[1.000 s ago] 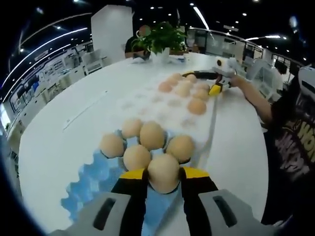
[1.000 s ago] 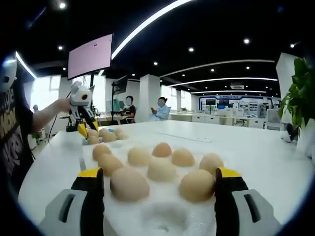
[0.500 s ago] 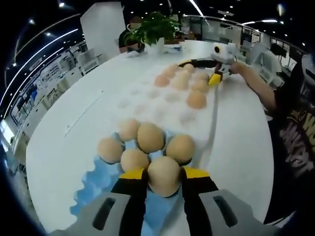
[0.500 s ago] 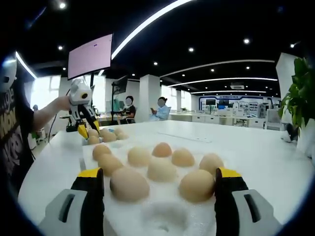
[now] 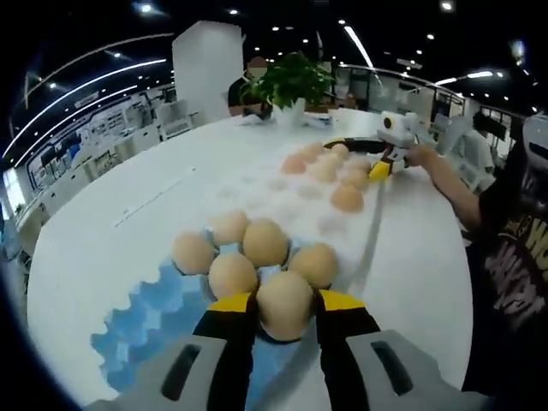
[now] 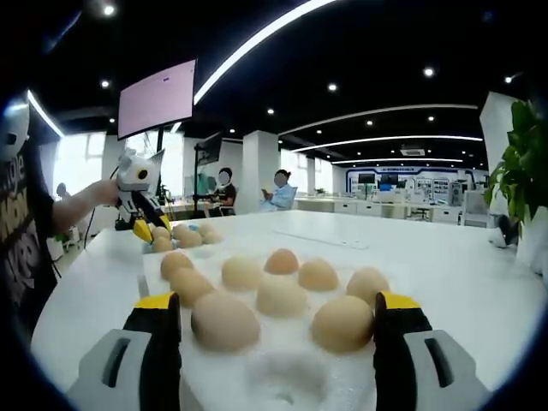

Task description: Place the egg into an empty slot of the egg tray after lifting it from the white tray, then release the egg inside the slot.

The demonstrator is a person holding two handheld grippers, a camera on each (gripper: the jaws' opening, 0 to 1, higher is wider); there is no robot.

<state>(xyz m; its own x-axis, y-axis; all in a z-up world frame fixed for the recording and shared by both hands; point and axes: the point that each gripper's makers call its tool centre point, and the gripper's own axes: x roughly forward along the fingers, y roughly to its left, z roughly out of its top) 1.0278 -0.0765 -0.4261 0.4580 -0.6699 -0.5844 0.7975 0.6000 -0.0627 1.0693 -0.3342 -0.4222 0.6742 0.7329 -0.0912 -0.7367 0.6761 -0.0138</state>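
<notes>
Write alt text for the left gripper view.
The left gripper grips an egg between its yellow-tipped jaws over a blue egg tray that holds five more eggs. Beyond it, a white tray of eggs lies on a white table, with the right gripper at its far end.

You have a tan egg (image 5: 284, 302) upright above the blue egg tray (image 5: 145, 321), just beside five eggs; the white tray (image 6: 282, 377) carries more.

Left gripper (image 5: 285, 310) clamps a brown egg (image 5: 284, 301) over the blue egg tray (image 5: 145, 321). Five eggs sit just beyond. At one o'clock, the right gripper (image 5: 390, 158) rests by the white tray (image 5: 282, 184).
</notes>
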